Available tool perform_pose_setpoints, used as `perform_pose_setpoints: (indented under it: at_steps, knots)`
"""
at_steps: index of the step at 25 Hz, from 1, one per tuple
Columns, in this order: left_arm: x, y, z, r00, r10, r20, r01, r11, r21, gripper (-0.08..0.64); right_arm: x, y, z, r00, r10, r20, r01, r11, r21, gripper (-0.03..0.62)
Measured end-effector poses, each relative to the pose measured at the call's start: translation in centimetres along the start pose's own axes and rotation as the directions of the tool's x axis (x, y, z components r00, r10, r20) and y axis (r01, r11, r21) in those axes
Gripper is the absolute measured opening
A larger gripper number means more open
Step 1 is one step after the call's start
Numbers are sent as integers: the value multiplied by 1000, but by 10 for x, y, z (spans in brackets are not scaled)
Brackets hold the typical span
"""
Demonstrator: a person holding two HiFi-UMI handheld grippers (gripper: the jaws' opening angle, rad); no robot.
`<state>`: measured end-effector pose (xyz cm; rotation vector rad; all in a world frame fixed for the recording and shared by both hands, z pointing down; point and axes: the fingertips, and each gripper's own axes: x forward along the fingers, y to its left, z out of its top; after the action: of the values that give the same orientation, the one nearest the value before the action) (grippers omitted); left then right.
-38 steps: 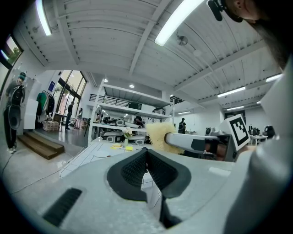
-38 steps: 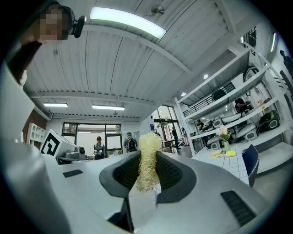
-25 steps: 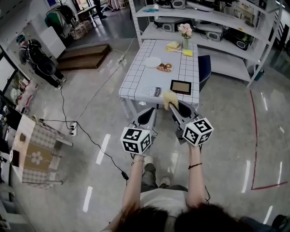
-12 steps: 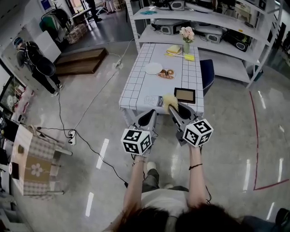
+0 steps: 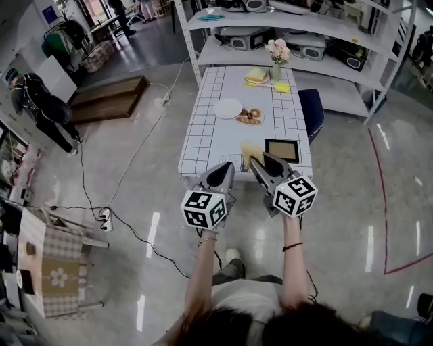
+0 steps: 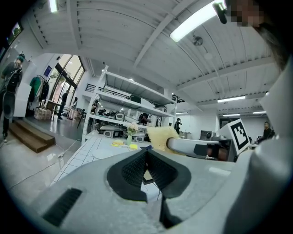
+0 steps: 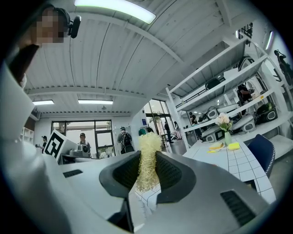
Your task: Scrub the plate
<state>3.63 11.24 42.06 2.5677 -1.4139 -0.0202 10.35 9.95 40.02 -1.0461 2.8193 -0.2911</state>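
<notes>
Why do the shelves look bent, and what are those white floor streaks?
Head view: ceiling lights glare as streaks on the glossy grey floor. Right gripper view: the wide-angle lens bows the white metal shelves and blackens the corners; the yellow fibrous scrubbing pad in the right hand-held gripper is sharp. Left gripper view: likewise bowed.

I'm looking into a big indoor lab or test hall: glossy floor [image 5: 352, 203] with a power strip [image 5: 103, 217] on it, open metal shelving [image 5: 318, 64] stacked with appliances, ceiling strip lights [image 6: 197, 20], one staged table [image 5: 210, 128]
</notes>
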Motion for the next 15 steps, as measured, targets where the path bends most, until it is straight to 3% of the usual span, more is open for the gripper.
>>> perform_pose_setpoints:
  at_steps: [15]
  knots:
    - [21,70,4,998,-67,-20,66,998,-11,11,72,-15,-9,998,-65,-21,64,998,-9,74]
